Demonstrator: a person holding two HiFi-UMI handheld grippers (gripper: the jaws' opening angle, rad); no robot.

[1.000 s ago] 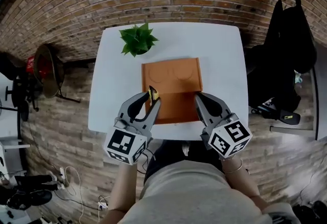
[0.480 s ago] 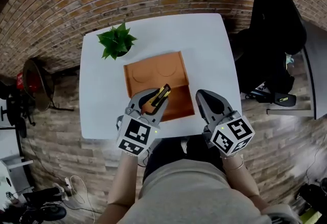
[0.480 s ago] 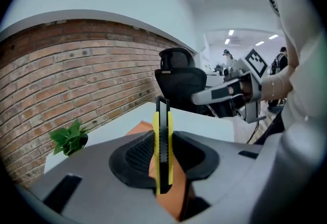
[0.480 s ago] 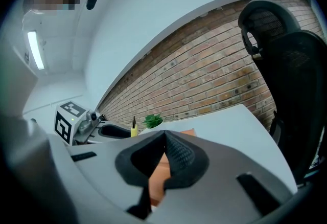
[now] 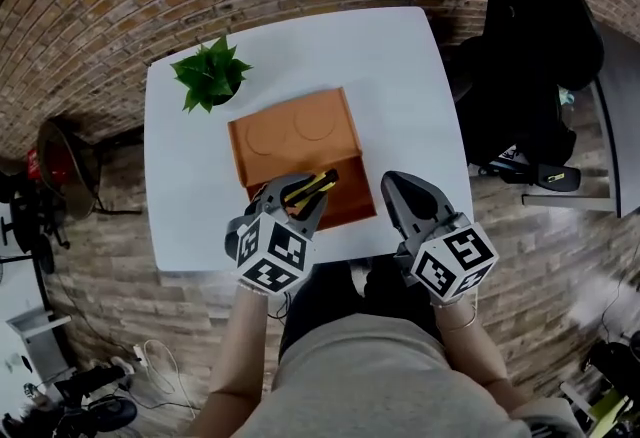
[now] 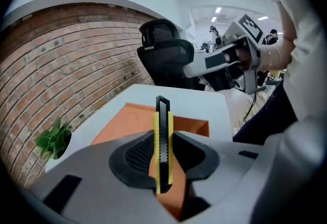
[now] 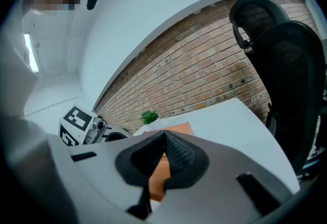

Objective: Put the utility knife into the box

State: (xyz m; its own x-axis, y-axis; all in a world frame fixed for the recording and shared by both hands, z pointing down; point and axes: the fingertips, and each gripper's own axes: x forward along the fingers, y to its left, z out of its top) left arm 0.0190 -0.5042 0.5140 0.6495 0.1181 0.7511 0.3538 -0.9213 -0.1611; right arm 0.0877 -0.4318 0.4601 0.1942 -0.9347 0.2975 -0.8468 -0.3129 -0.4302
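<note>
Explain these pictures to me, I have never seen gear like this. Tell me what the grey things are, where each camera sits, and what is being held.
A person holds two hand-held grippers. The top-down picture comes from a camera on the head; the other two come from cameras riding on each gripper. On the white table stand an open orange box and a potted plant. The left gripper clamps a yellow utility knife by the box; the right gripper has its jaws shut and empty.
</note>
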